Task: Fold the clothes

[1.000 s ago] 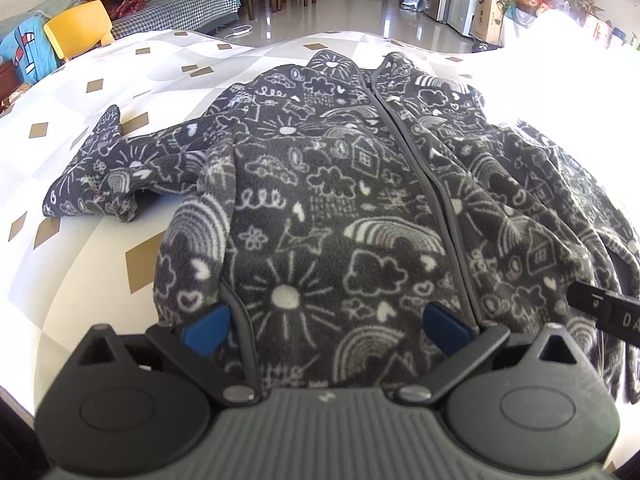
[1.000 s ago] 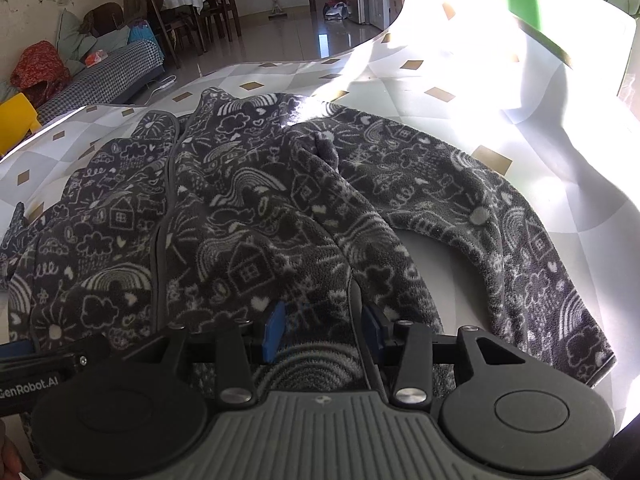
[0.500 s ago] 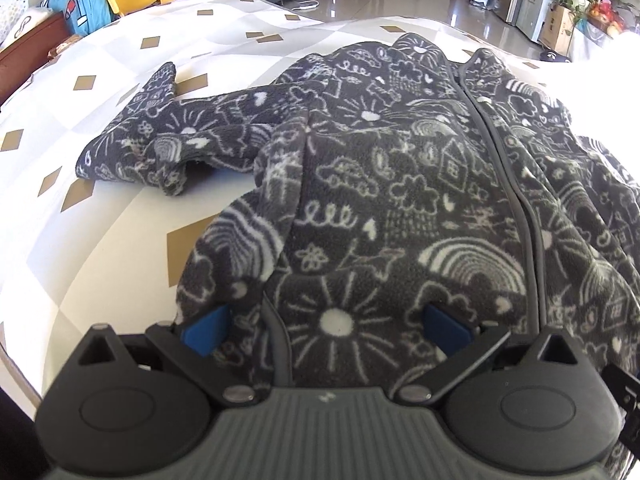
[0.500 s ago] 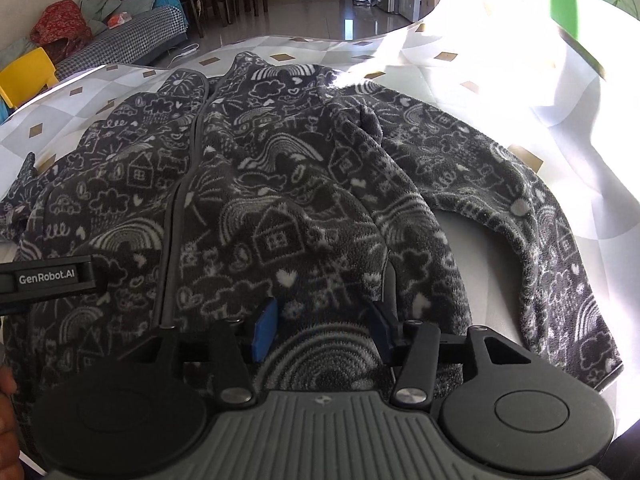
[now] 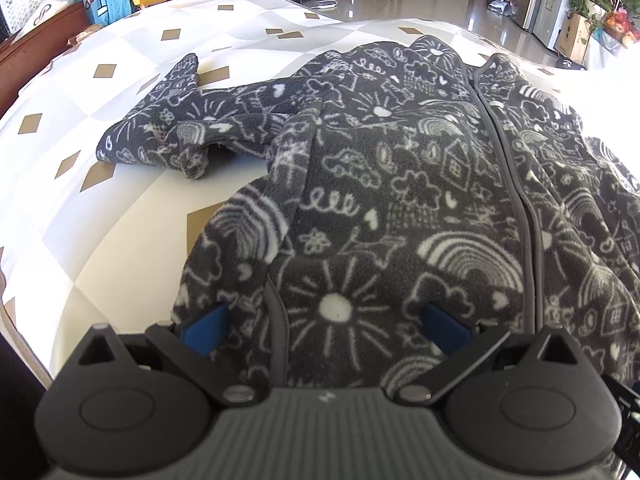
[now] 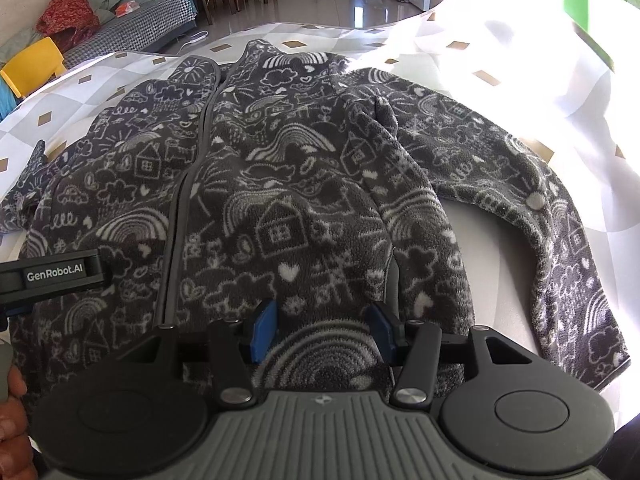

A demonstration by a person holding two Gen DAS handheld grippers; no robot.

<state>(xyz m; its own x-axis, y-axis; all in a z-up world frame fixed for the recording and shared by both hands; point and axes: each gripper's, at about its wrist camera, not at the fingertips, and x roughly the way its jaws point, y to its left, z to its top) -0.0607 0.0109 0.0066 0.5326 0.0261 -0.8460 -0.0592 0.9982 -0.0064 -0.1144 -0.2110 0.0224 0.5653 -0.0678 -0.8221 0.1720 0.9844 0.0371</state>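
I see both tools spread wide over the fleece jacket [image 5: 400, 200] hem: left tool [image 5: 326, 326], right tool [image 6: 322, 330], grasping nothing.

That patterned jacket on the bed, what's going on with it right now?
A person is working a gripper in each hand at the jacket's near hem. The left gripper and right gripper are both open with fleece between their fingers. The jacket lies zipped and face up on the sheet, sleeves out to each side, not yet folded.

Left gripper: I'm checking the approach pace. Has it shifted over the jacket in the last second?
Yes. The left gripper has shifted left along the hem: the jacket zipper, earlier near centre, now sits right.
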